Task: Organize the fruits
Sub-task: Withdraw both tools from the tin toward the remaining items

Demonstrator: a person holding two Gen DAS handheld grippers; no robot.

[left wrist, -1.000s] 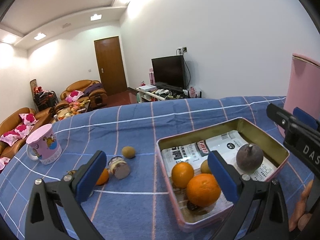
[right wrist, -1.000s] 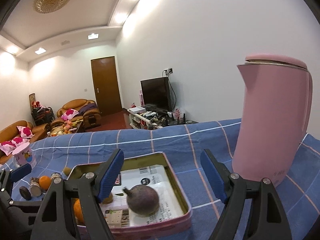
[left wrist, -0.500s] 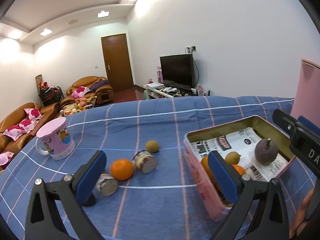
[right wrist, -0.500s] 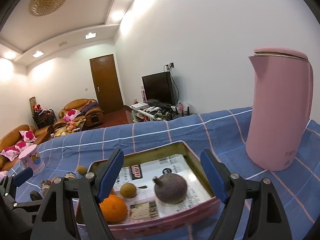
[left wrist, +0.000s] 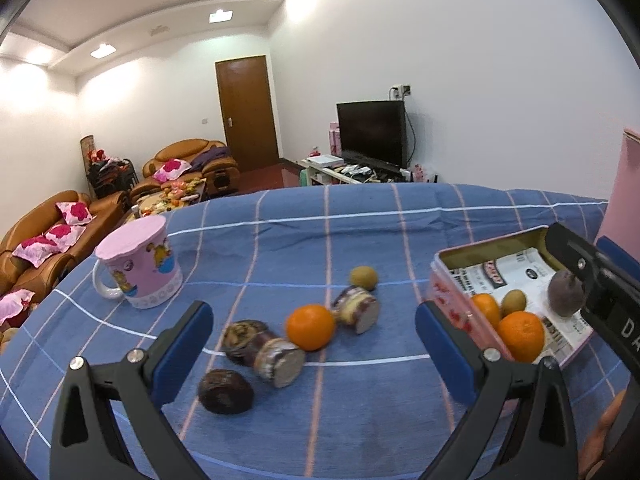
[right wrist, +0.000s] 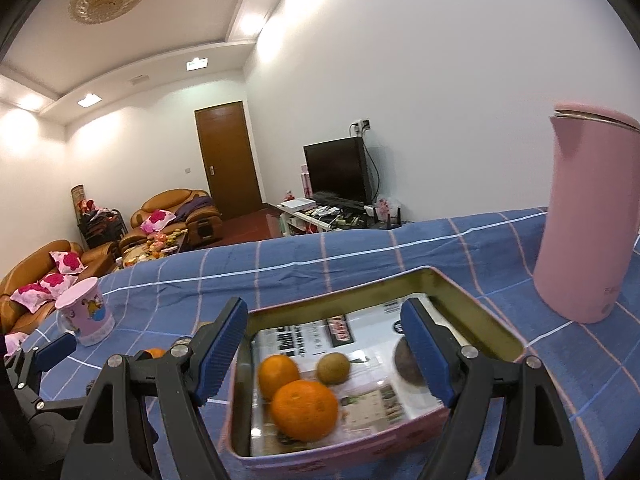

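Observation:
A pink tin box lined with paper holds two oranges, a small brown fruit and a dark purple fruit. On the blue cloth left of the box lie an orange, a small brown fruit and a dark round fruit. My left gripper is open and empty, above these loose fruits. My right gripper is open and empty over the box.
Two small jars lie on their sides among the loose fruits. A pink mug stands at the left. A tall pink kettle stands right of the box. The table's far edge runs behind them.
My left gripper has swung left, from over the box to over the loose fruits and jars. My right gripper has also shifted left, so the box fills its view and the kettle sits farther right.

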